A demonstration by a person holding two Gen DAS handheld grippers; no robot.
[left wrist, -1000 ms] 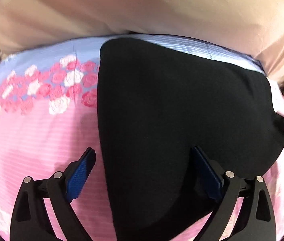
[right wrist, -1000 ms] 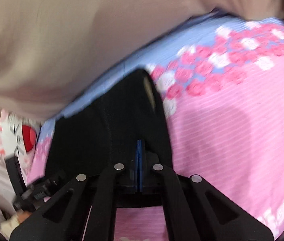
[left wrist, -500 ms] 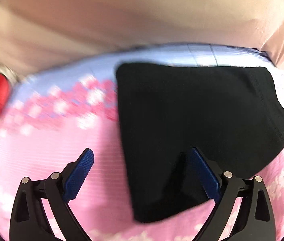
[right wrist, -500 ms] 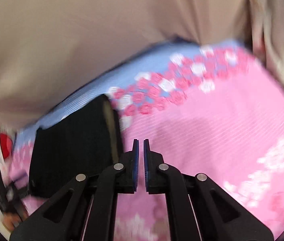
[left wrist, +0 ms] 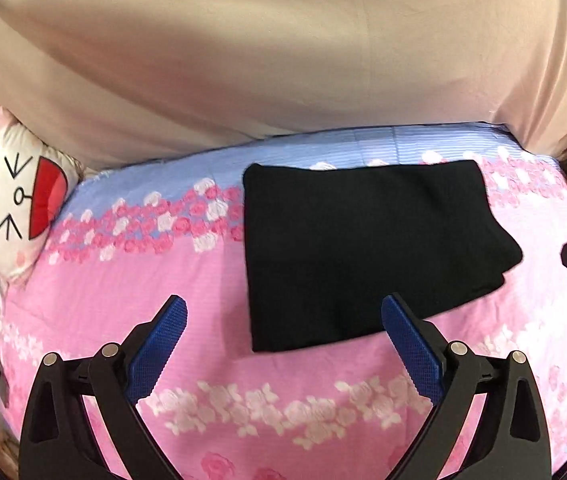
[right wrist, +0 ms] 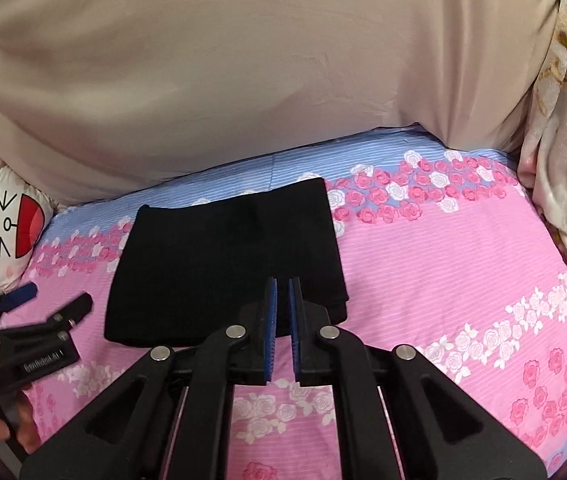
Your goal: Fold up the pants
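The black pants (left wrist: 367,248) lie folded into a flat rectangle on the pink floral bedsheet (left wrist: 211,288); they also show in the right wrist view (right wrist: 227,256). My left gripper (left wrist: 283,320) is open and empty, held above the sheet just short of the pants' near edge. My right gripper (right wrist: 282,292) has its blue pads nearly closed with a thin gap, holding nothing, above the pants' near right corner. The left gripper also shows at the left of the right wrist view (right wrist: 43,308).
A beige curtain (left wrist: 283,52) hangs behind the bed. A white cartoon-face pillow (left wrist: 15,200) lies at the left. A pale floral quilt (right wrist: 563,160) is bunched at the right. The sheet's far strip is blue (right wrist: 243,184).
Both grippers have pulled back and up from the pants. The right gripper has let go of the pants' edge and its pads have parted slightly. The pants now lie flat.
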